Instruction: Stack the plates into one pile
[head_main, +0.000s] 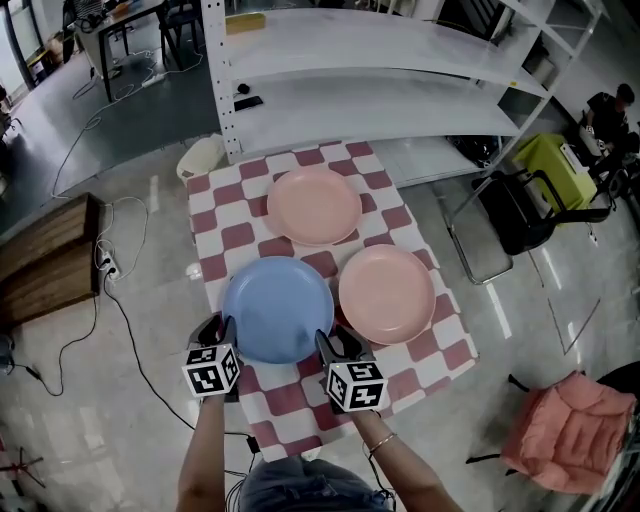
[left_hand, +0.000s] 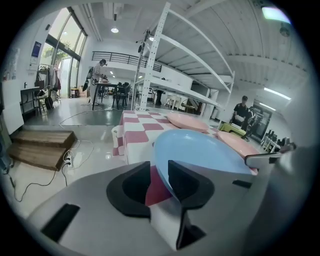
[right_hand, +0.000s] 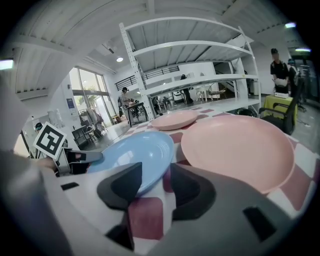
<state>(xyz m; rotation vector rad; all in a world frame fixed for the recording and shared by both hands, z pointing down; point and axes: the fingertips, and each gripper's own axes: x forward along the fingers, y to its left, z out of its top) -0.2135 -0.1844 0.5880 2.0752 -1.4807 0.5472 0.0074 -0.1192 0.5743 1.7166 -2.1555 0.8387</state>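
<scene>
Step in hand: a two-sided grip on the round pale-blue plastic plate (head_main: 278, 308), which I judge to be the first lift towards a pile.
Blue plate's place: flat on the red-and-white checked cloth surface (head_main: 290, 408), at its near left. The round pink plastic plate at the near right (head_main: 386, 293) lies just beside it. The second round pink plate at the far middle (head_main: 313, 204) sits near both.
Left gripper (left_hand: 159, 176): jaws spread, with the blue plate's near-left rim reaching into the gap close against one jaw, not pinched.
Right gripper (right_hand: 156, 181): jaws spread too, with the near-right rim entering the gap and checked cloth showing beneath it.
Grip: push both grippers in until the rim sits well between the jaws, then close them together so the plate does not pivot.
Lift: keep the plate level and raise it high enough to clear the neighbouring pink rim.
Set-down: centre it over the near pink plate, lower it until it nests, then release both sides at once.
Risk: a shallow pinch may slip off the smooth rim, and a jaw may snag the cloth.
</scene>
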